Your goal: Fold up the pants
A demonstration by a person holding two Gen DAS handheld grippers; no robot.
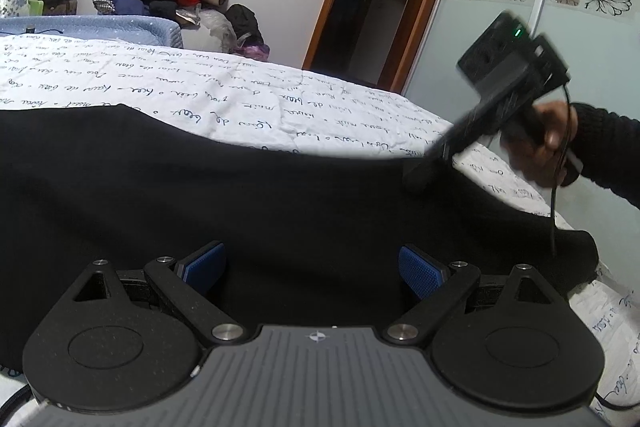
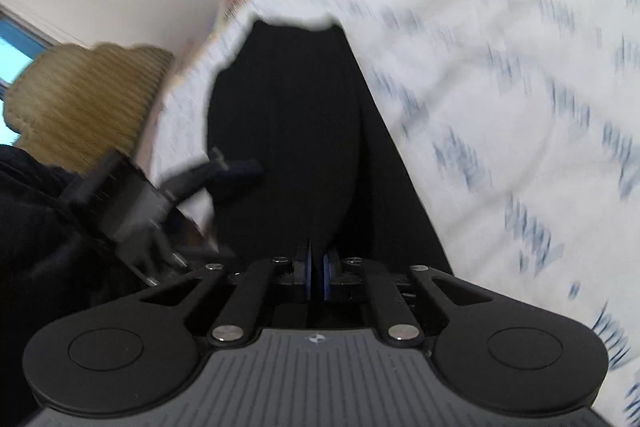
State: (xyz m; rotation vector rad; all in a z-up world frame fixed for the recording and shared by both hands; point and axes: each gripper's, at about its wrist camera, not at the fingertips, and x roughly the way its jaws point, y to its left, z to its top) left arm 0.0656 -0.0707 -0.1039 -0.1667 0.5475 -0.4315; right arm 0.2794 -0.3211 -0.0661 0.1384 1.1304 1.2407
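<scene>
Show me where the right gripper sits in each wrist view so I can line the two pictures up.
Left wrist view: the right gripper comes in from the right edge, tips at the far edge of the black pants.
Right wrist view: right gripper at bottom centre, blue pads together over the pants.
Shared landmark: the white bedsheet with blue handwriting.
</scene>
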